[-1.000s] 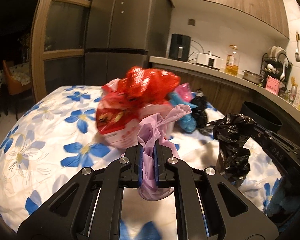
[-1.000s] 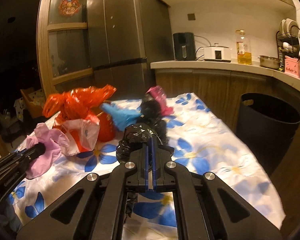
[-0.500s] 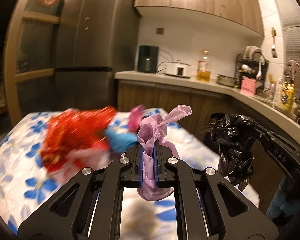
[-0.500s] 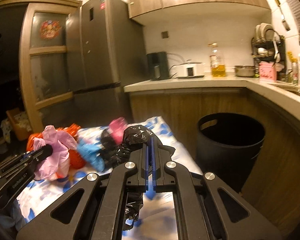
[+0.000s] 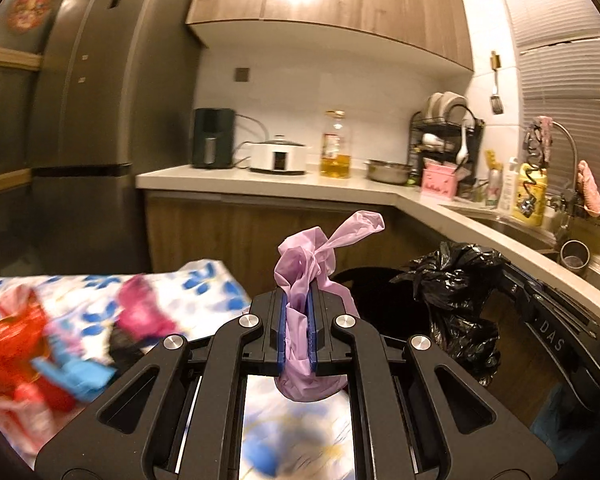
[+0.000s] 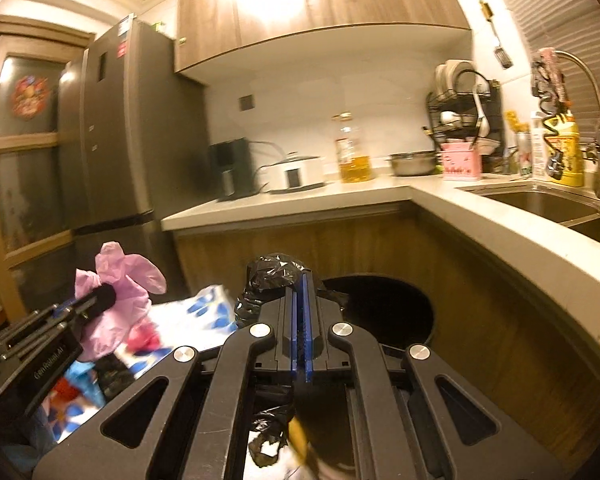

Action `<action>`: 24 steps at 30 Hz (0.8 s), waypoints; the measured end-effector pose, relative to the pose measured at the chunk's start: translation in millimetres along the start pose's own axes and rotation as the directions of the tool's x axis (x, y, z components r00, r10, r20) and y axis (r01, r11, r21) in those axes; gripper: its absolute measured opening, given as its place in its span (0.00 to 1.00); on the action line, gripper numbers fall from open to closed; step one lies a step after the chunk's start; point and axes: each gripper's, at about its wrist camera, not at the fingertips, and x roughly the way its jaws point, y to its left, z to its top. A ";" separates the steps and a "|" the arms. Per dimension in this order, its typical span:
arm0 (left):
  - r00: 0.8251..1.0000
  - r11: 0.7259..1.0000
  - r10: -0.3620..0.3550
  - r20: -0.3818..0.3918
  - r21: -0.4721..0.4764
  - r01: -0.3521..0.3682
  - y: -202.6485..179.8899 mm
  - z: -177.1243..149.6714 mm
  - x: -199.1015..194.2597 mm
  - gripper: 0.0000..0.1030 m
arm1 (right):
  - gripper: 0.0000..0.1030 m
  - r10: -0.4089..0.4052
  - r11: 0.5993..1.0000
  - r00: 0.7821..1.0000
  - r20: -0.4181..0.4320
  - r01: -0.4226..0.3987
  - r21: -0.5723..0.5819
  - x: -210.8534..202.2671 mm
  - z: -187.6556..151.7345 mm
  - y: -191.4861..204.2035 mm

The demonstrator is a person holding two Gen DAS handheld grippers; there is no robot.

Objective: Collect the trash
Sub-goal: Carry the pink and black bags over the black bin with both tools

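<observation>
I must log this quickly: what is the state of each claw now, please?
Left claw: closed, holding a pink plastic bag.
Right claw: closed, holding a black plastic bag.

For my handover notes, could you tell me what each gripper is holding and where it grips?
The left gripper pinches the pink bag just below its knotted top; the right gripper is clamped on the black bag, near its bunched upper part.

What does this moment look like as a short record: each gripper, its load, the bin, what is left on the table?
left gripper: jaws shut on pink bag
right gripper: jaws shut on black bag
bin: black, open, on the floor by the counter, ahead of both grippers
table: floral cloth; red, blue, pink and black bags lie there, blurred
progress: neither held bag is in the bin yet
</observation>
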 end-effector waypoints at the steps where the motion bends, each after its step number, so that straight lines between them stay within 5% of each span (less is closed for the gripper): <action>1: 1.000 1.000 -0.014 -0.002 0.001 0.014 -5.6 1.9 8.1 0.07 | 0.03 -0.010 1.000 1.000 0.004 0.010 0.007 3.8 2.8 -4.8; 12: 0.991 0.991 -0.132 -0.037 0.019 0.133 -51.5 9.8 83.2 0.07 | 0.03 -0.069 0.996 0.997 0.019 0.068 0.061 38.1 19.7 -41.3; 24: 0.980 0.984 -0.179 -0.090 -0.006 0.180 -58.8 0.5 127.1 0.07 | 0.03 -0.054 0.996 0.999 0.001 0.054 0.068 67.1 16.8 -51.4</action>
